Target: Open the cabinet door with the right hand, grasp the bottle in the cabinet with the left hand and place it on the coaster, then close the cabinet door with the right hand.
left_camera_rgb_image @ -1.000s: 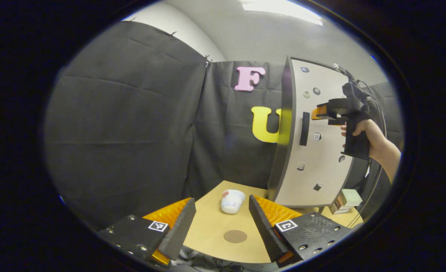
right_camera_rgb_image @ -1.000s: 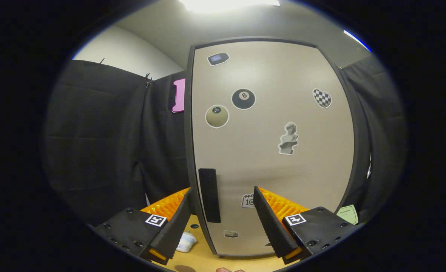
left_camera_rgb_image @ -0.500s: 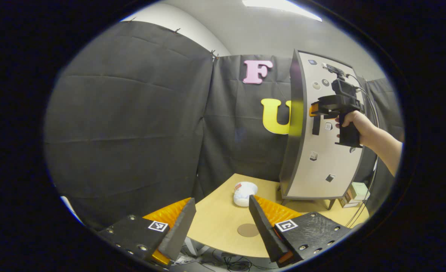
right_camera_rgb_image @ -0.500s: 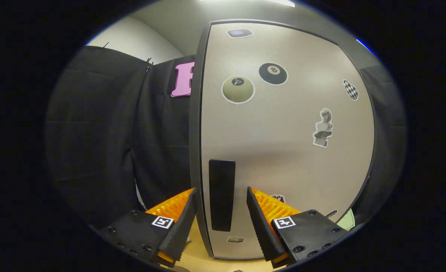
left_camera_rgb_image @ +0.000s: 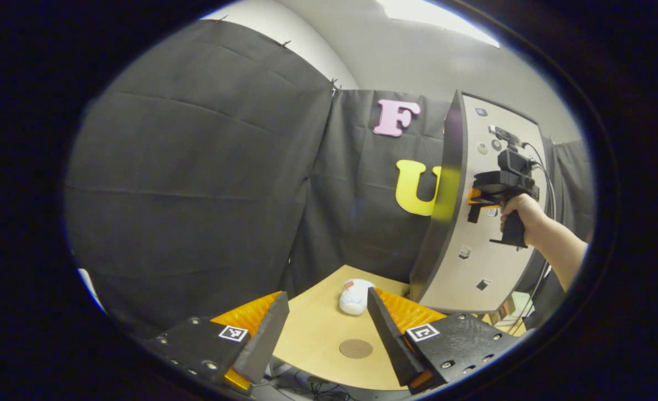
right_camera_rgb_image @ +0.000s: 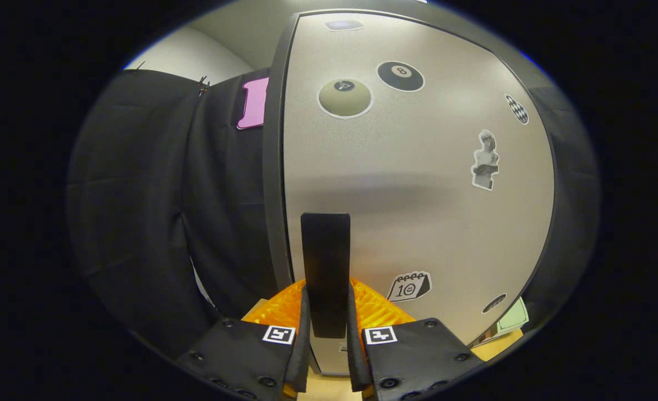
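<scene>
A pale grey cabinet door (right_camera_rgb_image: 418, 184) with stickers stands flush with its dark frame, and what is inside is hidden. My right gripper (right_camera_rgb_image: 325, 334) is shut on the door's black upright handle (right_camera_rgb_image: 325, 267), one finger pressing each side. The left gripper view shows that right gripper (left_camera_rgb_image: 476, 199) in a hand at the handle (left_camera_rgb_image: 472, 214) on the cabinet (left_camera_rgb_image: 462, 262). My left gripper (left_camera_rgb_image: 326, 303) hangs open over the near edge of the tan table (left_camera_rgb_image: 312, 334). A round brown coaster (left_camera_rgb_image: 355, 348) lies between its fingers.
A white container (left_camera_rgb_image: 355, 296) lies on its side on the table behind the coaster, left of the cabinet. Small boxes (left_camera_rgb_image: 515, 303) sit by the cabinet's right foot. A pale green slip (right_camera_rgb_image: 510, 317) lies at the lower right. Black cloth walls stand close behind.
My right gripper moved in to the door and its fingers went from wide apart to shut on the black handle. The left gripper stayed open and drifted a little.
</scene>
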`<state>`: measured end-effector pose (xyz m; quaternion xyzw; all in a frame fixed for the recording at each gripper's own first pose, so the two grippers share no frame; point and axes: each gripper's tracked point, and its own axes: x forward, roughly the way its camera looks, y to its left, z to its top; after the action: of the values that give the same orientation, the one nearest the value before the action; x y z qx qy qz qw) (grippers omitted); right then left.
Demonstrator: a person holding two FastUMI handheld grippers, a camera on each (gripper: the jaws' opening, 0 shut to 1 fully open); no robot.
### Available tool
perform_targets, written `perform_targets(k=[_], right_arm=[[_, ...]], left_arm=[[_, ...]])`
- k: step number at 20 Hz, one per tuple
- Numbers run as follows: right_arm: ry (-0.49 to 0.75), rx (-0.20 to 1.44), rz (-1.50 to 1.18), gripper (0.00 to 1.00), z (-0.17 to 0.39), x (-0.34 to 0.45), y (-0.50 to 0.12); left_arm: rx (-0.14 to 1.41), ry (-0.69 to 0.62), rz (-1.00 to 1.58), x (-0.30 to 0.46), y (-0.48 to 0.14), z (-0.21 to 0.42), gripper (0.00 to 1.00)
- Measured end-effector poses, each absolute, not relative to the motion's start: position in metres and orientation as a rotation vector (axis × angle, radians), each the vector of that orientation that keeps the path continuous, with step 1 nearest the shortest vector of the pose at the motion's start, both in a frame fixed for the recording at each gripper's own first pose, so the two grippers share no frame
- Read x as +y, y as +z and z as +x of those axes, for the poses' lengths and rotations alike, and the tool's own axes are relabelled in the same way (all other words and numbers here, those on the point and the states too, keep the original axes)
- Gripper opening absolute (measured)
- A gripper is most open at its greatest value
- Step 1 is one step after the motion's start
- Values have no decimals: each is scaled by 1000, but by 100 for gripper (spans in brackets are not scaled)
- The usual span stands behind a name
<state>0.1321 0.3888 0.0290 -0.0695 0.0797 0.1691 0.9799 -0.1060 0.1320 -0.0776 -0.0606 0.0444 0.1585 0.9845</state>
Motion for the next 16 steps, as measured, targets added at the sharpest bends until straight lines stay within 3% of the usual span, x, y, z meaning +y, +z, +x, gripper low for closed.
perform_targets(k=[2,8,16], right_arm=[[343,156,-145,31,132,388,29],[450,155,-173,12,126,387,28],[624,158,-165,11,85,376,32]], left_arm=[[104,283,-118,124,-83,-108,87],[131,245,-32,107,-92,-109,87],[122,169,-25,84,-79,-83,87]])
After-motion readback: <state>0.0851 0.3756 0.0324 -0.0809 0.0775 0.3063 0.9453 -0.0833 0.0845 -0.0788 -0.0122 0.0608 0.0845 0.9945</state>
